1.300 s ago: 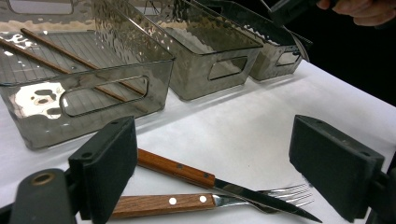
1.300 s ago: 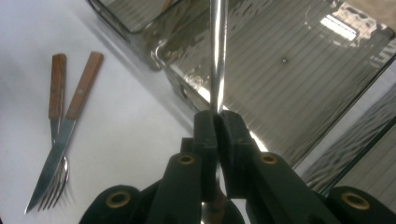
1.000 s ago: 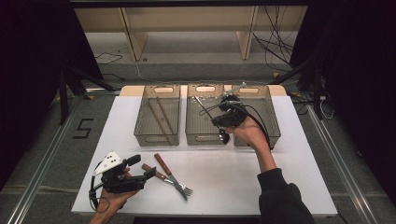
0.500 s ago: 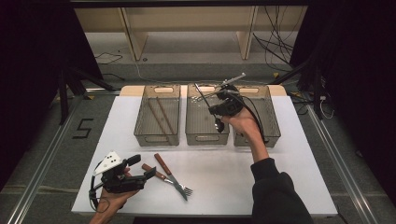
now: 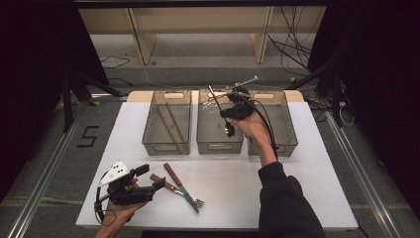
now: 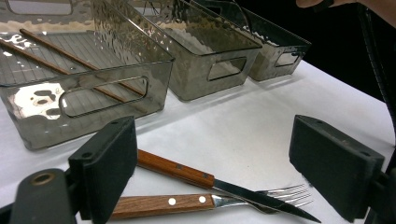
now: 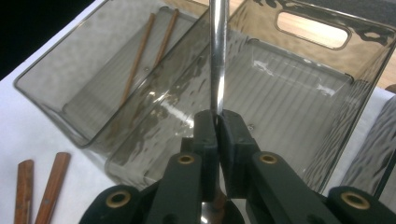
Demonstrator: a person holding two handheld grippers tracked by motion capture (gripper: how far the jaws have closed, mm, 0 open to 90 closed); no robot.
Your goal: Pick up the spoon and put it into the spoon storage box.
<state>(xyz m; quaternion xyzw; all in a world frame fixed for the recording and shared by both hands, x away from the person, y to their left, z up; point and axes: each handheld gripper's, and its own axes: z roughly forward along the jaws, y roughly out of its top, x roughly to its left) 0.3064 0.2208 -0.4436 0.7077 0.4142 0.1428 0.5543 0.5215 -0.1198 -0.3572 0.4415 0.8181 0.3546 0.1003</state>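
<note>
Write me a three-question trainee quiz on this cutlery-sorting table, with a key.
1. True or false: the right gripper has its jaws shut on a metal spoon.
2. Which bin holds the chopsticks? A) left bin B) middle bin C) right bin
3. Name the two wooden-handled things on the table in front of the left gripper.

Key:
1. True; the handle stands up between the closed jaws, above the middle bin.
2. A.
3. A knife and a fork; the knife lies across the fork, and the left gripper's jaws stand open, touching neither.
</note>
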